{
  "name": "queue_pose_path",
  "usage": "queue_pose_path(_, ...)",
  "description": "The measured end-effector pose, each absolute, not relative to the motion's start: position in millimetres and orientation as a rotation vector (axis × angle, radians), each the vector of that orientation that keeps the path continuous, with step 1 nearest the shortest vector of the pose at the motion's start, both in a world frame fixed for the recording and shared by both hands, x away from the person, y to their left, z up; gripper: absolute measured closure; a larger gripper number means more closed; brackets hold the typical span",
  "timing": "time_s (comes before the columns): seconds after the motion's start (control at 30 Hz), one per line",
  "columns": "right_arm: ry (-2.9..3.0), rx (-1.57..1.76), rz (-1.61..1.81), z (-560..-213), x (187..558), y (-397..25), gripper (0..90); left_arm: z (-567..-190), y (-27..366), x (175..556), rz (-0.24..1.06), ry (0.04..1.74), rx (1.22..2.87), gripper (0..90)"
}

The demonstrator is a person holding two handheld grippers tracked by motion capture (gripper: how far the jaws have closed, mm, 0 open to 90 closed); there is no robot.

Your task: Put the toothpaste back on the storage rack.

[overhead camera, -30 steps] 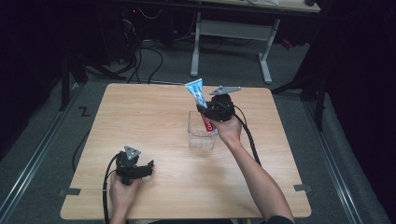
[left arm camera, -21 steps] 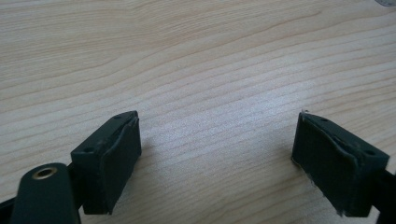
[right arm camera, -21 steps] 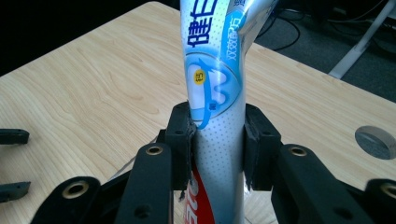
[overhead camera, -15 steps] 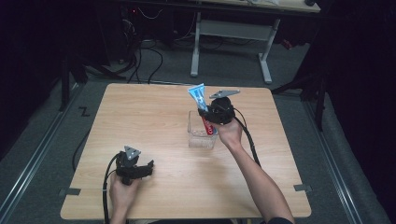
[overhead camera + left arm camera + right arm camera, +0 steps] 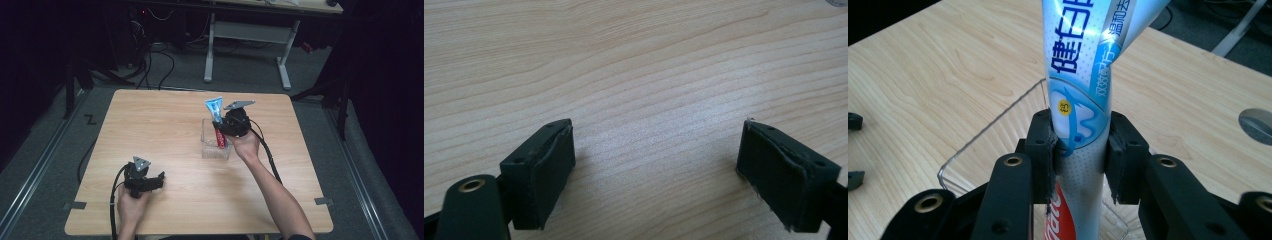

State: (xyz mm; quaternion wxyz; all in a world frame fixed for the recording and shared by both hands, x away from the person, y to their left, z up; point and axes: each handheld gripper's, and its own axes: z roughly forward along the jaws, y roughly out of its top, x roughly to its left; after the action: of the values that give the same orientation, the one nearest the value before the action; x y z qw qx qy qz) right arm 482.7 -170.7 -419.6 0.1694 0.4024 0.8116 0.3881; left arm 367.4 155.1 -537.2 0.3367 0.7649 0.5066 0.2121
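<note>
A: High view first: your right gripper (image 5: 223, 131) has come down a little against a second ago, and the tube (image 5: 216, 118) now stands lower, with its red end inside the clear box (image 5: 210, 150) near the middle of the bench (image 5: 165, 125).

B: So what does that mean for the job?

A: By my judgement you are putting the tube into the box, and you are most of the way there. Its blue crimped end leans up and away from you above the rim.

B: Is the right gripper's hold sound?

A: Right gripper view says yes: the jaws of your right gripper (image 5: 1080, 150) are clamped on the tube (image 5: 1083, 95) at mid-length, squeezing it in slightly, and the rim of the box (image 5: 993, 132) curves just below them.

B: And the left?

A: Your left gripper (image 5: 150, 181) sits near your edge of the bench, well apart from the box. In the left gripper view its jaws (image 5: 656, 167) stand wide apart over bare wood, holding nothing.

B: Anything in the way?

A: Nothing lies on the bench near the box. One round grey cap (image 5: 1255, 125) is set in the bench beyond the box, clear of your path. Mind the box wall; I think a tilted tube could catch or tip it when you let go
</note>
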Motion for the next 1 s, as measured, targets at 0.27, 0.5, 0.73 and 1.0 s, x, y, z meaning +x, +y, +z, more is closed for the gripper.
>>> queue_pose_path(0.27,2.335,1.16,1.078,-429.5,482.3,-171.9,67.6,-537.3,155.1,367.4,0.554,1.32,1.994,15.9)
queue_pose_path(0.5,2.362,1.133,1.051,-434.8,481.1,-166.2,67.3,-537.2,155.2,367.4,0.553,1.32,1.995,15.9)
queue_pose_path(0.73,2.367,1.127,1.051,-435.9,480.1,-162.3,66.7,-537.2,155.1,367.4,0.553,1.321,1.996,15.9)
queue_pose_path(1.0,2.389,1.097,1.051,-439.0,479.5,-154.8,65.1,-537.2,155.1,367.4,0.553,1.321,1.995,15.9)
